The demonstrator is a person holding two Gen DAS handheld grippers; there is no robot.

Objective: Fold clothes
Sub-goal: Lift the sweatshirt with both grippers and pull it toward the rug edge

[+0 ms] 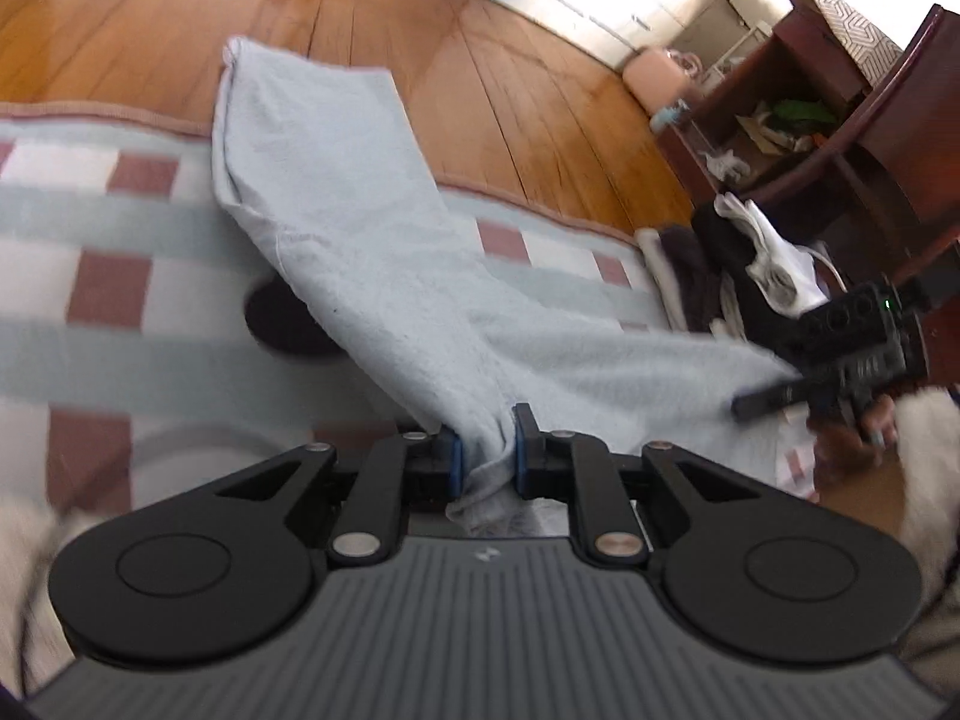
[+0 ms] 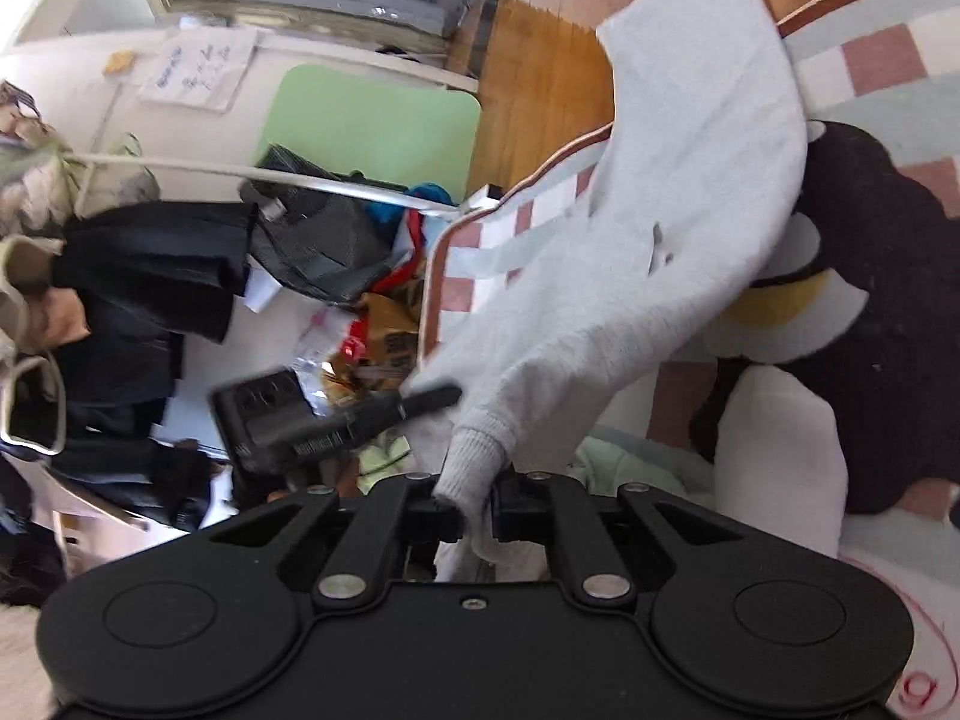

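Garment: grey garment (image 1: 384, 276) stretches from both grippers over the rug (image 1: 90, 228)
Left gripper (image 1: 487, 456): clamped on bunched cloth
Right gripper (image 2: 477, 504): clamped on ribbed cuff (image 2: 474, 462)

Left gripper (image 1: 487, 450): black linkage arms, silver rivets, blue pads, ribbed grey housing.
Right gripper (image 2: 477, 507): all black, silver rivets, one centre screw.
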